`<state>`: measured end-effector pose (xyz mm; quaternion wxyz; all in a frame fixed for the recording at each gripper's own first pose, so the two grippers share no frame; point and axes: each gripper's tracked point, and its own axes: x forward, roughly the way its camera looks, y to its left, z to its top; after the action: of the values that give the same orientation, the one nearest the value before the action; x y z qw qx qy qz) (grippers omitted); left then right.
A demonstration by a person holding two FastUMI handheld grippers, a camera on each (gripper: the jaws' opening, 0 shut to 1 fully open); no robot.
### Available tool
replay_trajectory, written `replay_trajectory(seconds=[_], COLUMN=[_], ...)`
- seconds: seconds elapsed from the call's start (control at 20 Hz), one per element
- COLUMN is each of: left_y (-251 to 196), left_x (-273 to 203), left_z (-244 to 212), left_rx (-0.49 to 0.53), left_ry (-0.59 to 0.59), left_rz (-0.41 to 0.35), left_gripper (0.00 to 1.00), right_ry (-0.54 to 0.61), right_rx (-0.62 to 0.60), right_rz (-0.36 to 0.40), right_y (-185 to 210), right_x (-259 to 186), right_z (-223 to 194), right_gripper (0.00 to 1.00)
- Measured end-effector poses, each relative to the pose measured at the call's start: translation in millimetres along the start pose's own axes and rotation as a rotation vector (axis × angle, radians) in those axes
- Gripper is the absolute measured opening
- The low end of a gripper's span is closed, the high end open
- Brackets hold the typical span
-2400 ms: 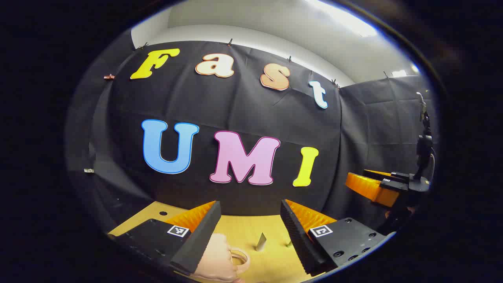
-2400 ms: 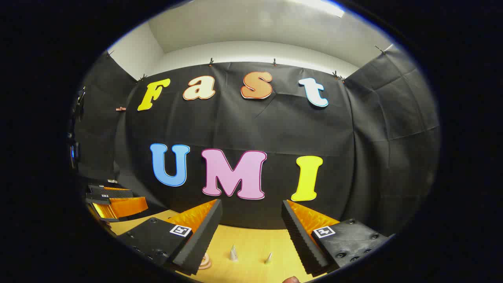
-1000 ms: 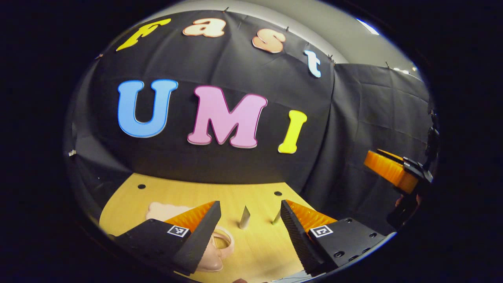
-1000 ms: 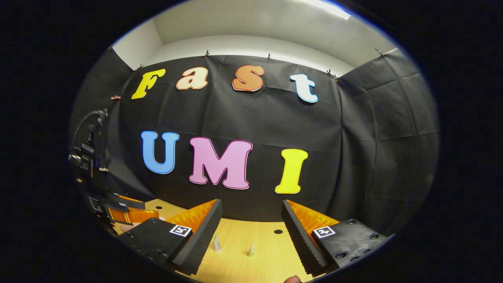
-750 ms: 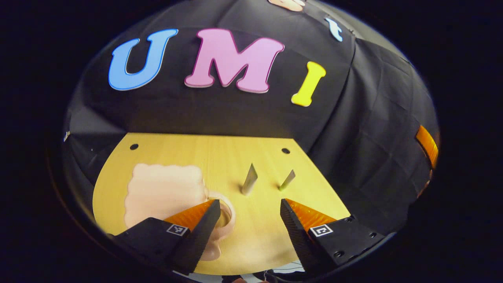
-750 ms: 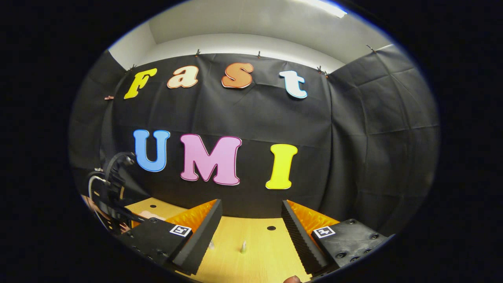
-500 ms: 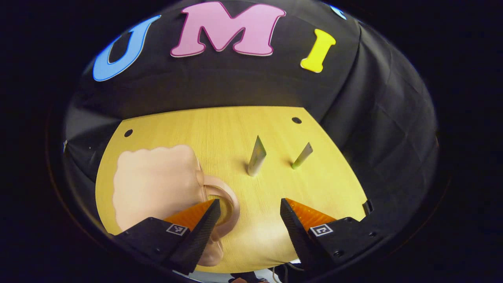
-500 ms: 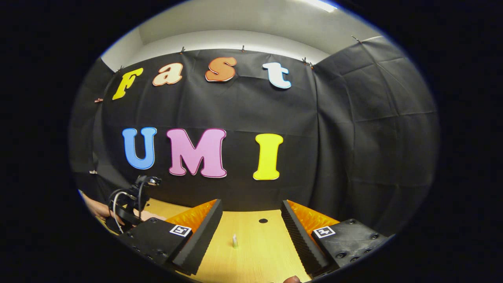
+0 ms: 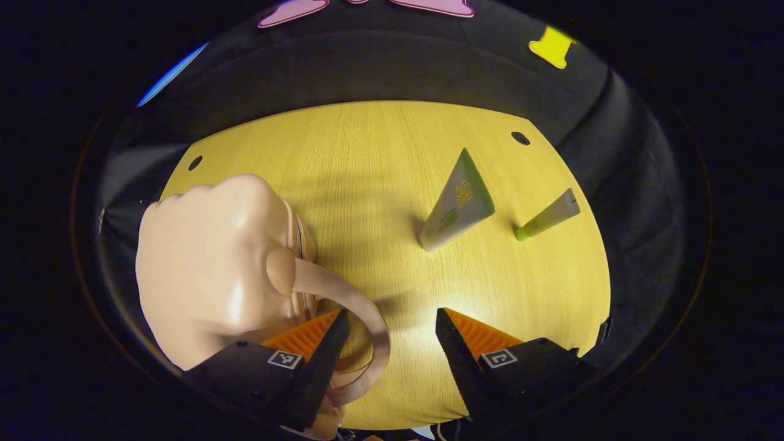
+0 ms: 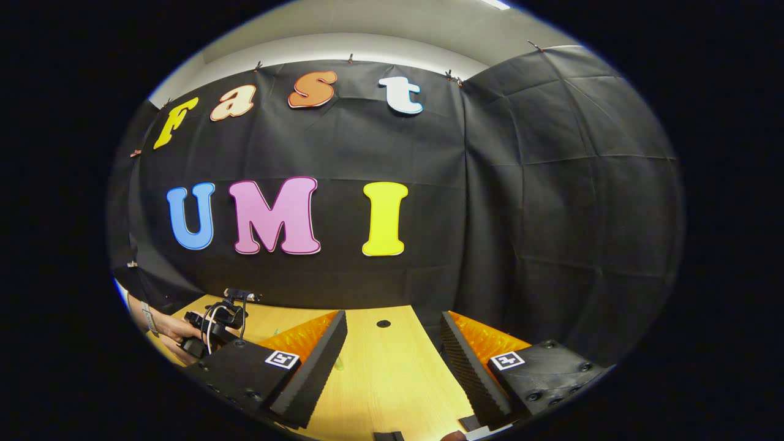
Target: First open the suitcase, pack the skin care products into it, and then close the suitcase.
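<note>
The worktop (image 9: 367,184) carries everything within easy reach of both hands; the pink suitcase (image 9: 208,269) lies closed at its left, its looped handle (image 9: 355,318) curving toward the left gripper (image 9: 389,358), whose fingers stand wide apart and empty just above it, probably set to open the case; two skin care tubes, the larger tube (image 9: 458,202) and the small tube (image 9: 547,215), wait well apart from it; the right gripper (image 10: 392,361) hangs level, spread wide, holding nothing.

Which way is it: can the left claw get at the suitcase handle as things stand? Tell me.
Probably yes. The left claw is open, right above the suitcase handle, which arches up from the pink suitcase; nothing lies between them.
</note>
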<state>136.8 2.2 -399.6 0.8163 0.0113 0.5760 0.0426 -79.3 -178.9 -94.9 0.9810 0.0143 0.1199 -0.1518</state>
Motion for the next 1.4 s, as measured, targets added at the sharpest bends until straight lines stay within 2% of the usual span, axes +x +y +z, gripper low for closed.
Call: replay_trajectory(seconds=[0.2, 0.3, 0.4, 0.45, 0.55, 0.65, 0.75, 0.9, 1.05, 1.1, 1.15, 1.25, 1.4], left_y=[8, 23, 21, 22, 25, 25, 34, 67, 123, 146, 168, 219, 314], left_x=[12, 9, 8, 4, -8, -30, -70, -134, -190, -203, -214, -238, -263], left_z=[0, 1, -3, -3, 2, 10, 25, 49, 60, 61, 63, 70, 72], left_rx=[0.064, 0.088, 0.073, 0.065, 0.065, 0.082, 0.096, 0.116, 0.091, 0.073, 0.042, -0.041, -0.075], left_ry=[0.011, 0.004, 0.026, 0.039, 0.030, -0.001, -0.042, -0.139, -0.212, -0.230, -0.243, -0.283, -0.330], left_rz=[0.047, 0.077, 0.052, 0.053, 0.069, 0.058, 0.049, 0.081, 0.153, 0.181, 0.212, 0.275, 0.429], left_gripper=[0.86, 0.68, 0.32, 0.28, 0.22, 0.24, 0.21, 0.20, 0.21, 0.17, 0.21, 0.18, 0.15], right_ry=[0.038, 0.039, 0.048, 0.055, 0.062, 0.045, 0.035, 0.028, 0.025, 0.027, 0.031, 0.050, 0.044], right_rx=[-0.007, -0.007, -0.003, -0.004, -0.007, -0.014, -0.016, 0.004, 0.025, 0.027, 0.025, 0.014, 0.015], right_rz=[0.024, 0.040, 0.062, 0.076, 0.105, 0.131, 0.161, 0.220, 0.290, 0.315, 0.340, 0.378, 0.414], right_y=[3, 6, 14, 17, 27, 35, 44, 61, 81, 89, 97, 113, 141], right_x=[8, 12, 16, 18, 22, 25, 30, 38, 49, 53, 58, 65, 67], right_z=[-11, -11, -15, -18, -20, -15, -13, -10, -10, -11, -12, -16, -8], right_gripper=[0.97, 0.97, 0.97, 0.97, 0.96, 0.97, 0.97, 0.97, 0.97, 0.97, 0.97, 0.97, 0.97])
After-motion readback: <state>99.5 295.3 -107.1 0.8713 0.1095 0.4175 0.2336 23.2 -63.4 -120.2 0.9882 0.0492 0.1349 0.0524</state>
